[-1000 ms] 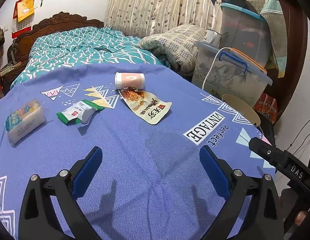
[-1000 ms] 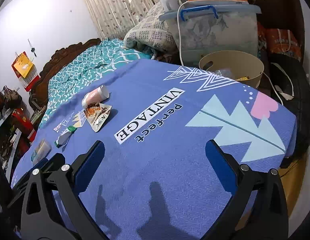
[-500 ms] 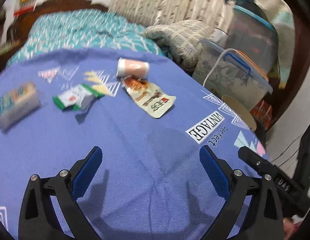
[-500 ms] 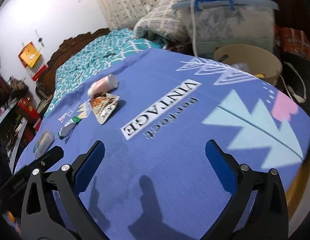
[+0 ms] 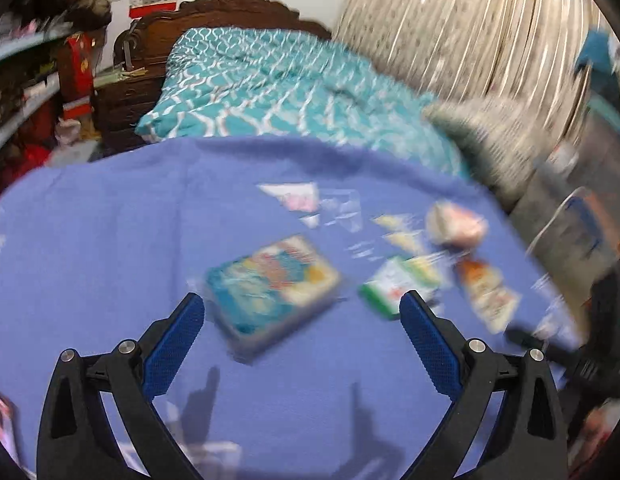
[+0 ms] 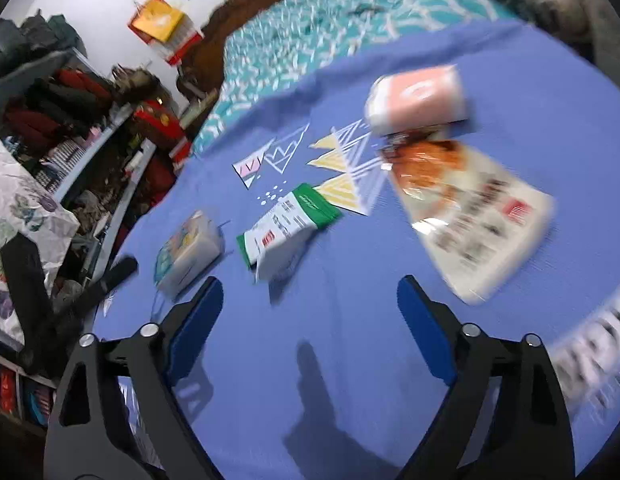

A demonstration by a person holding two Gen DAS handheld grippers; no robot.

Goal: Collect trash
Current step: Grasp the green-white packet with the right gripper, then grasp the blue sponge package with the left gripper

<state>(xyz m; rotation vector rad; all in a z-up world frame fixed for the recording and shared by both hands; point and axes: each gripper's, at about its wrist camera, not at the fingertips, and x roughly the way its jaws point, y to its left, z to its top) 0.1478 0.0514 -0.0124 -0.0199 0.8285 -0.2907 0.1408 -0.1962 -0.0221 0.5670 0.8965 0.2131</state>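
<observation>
Left wrist view: camera swung leftward since a second ago, frame blurred. Left gripper (image 5: 301,314) spread wide, empty. Tissue pack (image 5: 271,288) now just ahead between fingers, previously far left. Green wrapper (image 5: 394,286) by right finger.

Right wrist view: right gripper (image 6: 310,300) wide, empty, closed in on trash. Green wrapper (image 6: 287,226) just ahead; orange snack bag (image 6: 470,208) ahead-right; pink cup (image 6: 418,100) beyond. Judgement: both approaching first pickups; nothing collected.

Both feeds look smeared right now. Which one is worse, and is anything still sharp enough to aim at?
Left wrist view is worse: the tissue pack and green wrapper smear sideways, only the left tool stays crisp. Right wrist view: the green wrapper is fairly readable, the orange snack bag and pink cup blur toward the edge, and the right tool casts shadows on the blue cloth.
</observation>
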